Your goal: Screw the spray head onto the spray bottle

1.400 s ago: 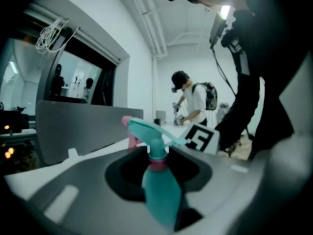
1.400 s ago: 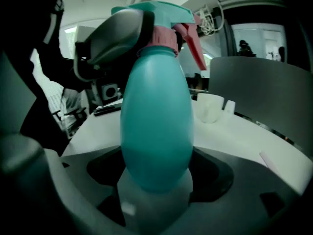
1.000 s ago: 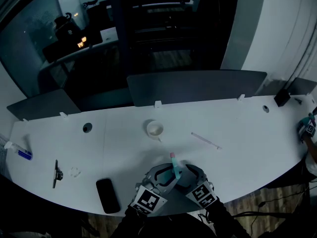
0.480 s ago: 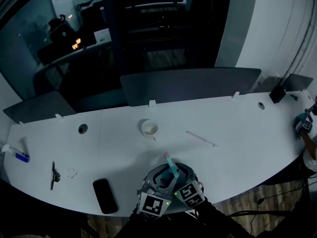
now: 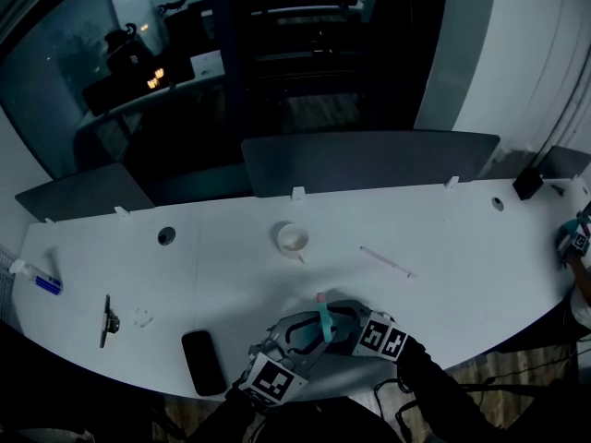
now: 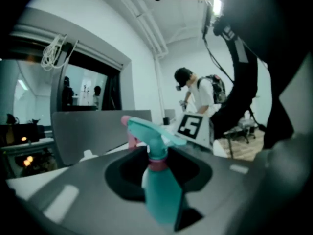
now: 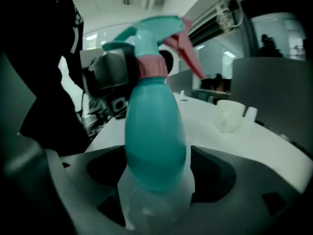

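In the head view, my left hand-held gripper and right hand-held gripper meet at the counter's near edge, the teal spray bottle between them. In the left gripper view, my jaws clench its body, with the spray head seated on top. In the right gripper view, my jaws grasp its lower part.

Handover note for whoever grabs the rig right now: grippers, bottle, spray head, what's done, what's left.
Left gripper: shut on the spray bottle, just under the pink collar.
Right gripper: shut on the same bottle, lower on its body.
Things: the bottle is held between both grippers over the near edge of the table, nozzle pointing away from the person.
Done: the spray head sits on the neck with the collar on.
Left: the views do not show whether the collar is tight. Probably give it a checking twist, then set the bottle down.
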